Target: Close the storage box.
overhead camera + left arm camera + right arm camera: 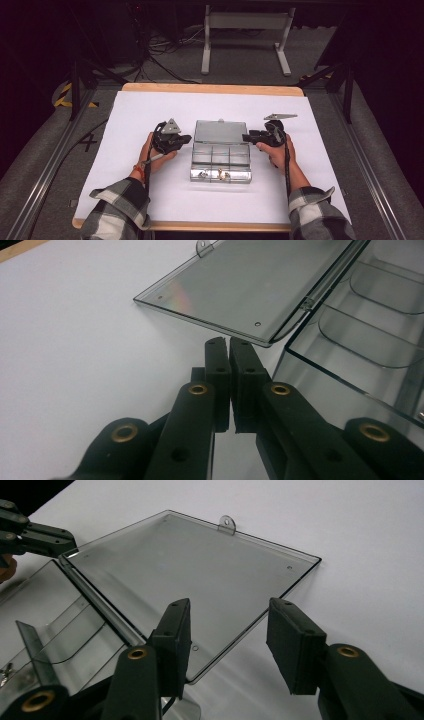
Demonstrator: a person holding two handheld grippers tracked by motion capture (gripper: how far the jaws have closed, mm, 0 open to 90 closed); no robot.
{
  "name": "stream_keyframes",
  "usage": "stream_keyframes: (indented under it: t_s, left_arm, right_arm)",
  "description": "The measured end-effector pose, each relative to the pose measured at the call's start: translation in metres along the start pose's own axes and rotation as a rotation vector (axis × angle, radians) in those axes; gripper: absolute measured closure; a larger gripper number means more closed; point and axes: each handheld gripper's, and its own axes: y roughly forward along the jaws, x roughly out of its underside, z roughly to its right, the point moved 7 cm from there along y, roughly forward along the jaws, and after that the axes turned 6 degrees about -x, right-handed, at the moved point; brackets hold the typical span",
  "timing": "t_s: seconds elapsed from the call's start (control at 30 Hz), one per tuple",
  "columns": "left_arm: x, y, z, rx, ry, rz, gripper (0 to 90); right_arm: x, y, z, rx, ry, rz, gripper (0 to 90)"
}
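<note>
1. Box of clear plastic with a hinged lid (220,159), square-cornered and split into small compartments, set near the middle of the white sheet-covered table (150,107).
2. Lid of the same clear plastic (220,131), swung fully back and lying flat on the white surface on the far side of the box, small latch tab at its far edge.
3. Small metal parts (213,174), too small to tell apart, in the nearest row of compartments; other compartments too faint to judge.
4. Left gripper (186,139), black, 2-jawed, with a grey 3-cornered plate on top, held in the left hand (157,152) just beside the left edge of the box, near the hinge line.
5. In the left gripper view, left gripper (226,347) with its black pads pressed flat against each other, clenched on nothing, tips just short of the lid's near corner (265,340) and beside the box's clear side wall (320,390); touching or not, cannot tell.
6. Right gripper (246,136), also black with a grey plate, held in the right hand (276,152) at the right edge of the box, again by the hinge.
7. In the right gripper view, right gripper (230,615) with jaws parted about halfway, released, pads (295,645) gripping nothing; one corner of the flat lid (190,570) seen between and beyond them, with white table (360,540) past it.
8. Same view: left gripper's jaw tip (45,537) at the far corner of the lid, by the hinge rod.
9. Plaid sleeves (117,210) coming in from the near edge of the table.
</note>
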Motion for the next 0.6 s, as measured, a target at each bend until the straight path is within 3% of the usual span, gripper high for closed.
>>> stream_keyframes:
  t_s: [0.13,0.37,0.6]
  left_arm:
    - [0.001,0.007,-0.003,0.009,-0.02,-0.002,88.4]
    - [-0.003,0.015,-0.004,-0.011,-0.008,-0.018,88.7]
    - [-0.002,0.023,-0.003,-0.015,0.003,-0.035,88.6]
  right_arm:
    - [0.001,0.005,0.005,-0.004,0.04,-0.002,50.8]
    - [0.0,0.012,0.006,-0.056,0.076,-0.013,44.6]
    - [-0.001,0.019,0.009,-0.057,0.116,-0.02,37.1]
